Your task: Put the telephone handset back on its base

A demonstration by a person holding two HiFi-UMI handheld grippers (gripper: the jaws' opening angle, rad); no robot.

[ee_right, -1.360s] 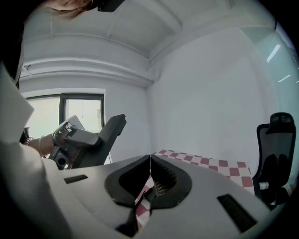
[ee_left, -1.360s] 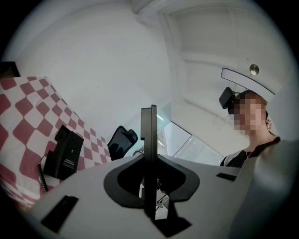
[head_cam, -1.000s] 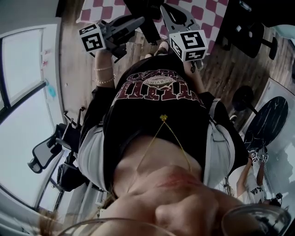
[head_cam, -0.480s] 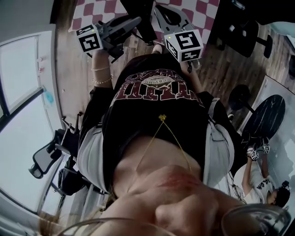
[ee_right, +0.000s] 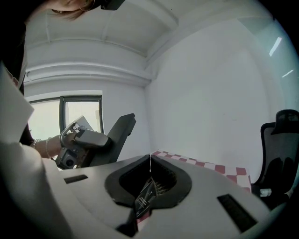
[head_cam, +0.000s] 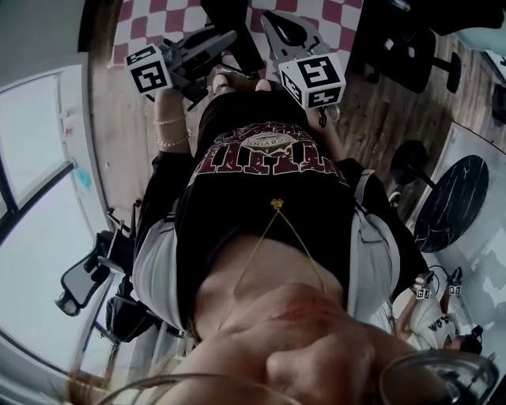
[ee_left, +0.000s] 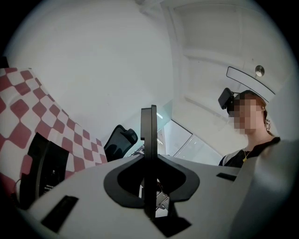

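A black boxy device (ee_left: pixel 44 168), possibly the telephone base, stands on the red-and-white checked cloth (ee_left: pixel 18 112); in the head view a black shape (head_cam: pixel 237 20) lies on that cloth (head_cam: pixel 316 12) just beyond both grippers. I cannot make out a handset. My left gripper (head_cam: pixel 232 36) (ee_left: pixel 149 114) is held level, its jaws pressed together with nothing between them. My right gripper (head_cam: pixel 269 16) (ee_right: pixel 150 161) sits beside it, tilted slightly down, jaws closed to a thin seam and empty. The right gripper view shows the left gripper (ee_right: pixel 86 140) in a braceleted hand.
My own body in a dark printed shirt (head_cam: pixel 269 158) fills the middle of the head view. Black office chairs (head_cam: pixel 411 47) (ee_left: pixel 119 140) (ee_right: pixel 280 140) stand on the wooden floor (head_cam: pixel 379 111). Windows (head_cam: pixel 32 134) run along the left. Another person (head_cam: pixel 431 316) stands at the lower right.
In the head view both grippers have drifted a little to the left, over the checked cloth's edge. Their jaws look the same as before.
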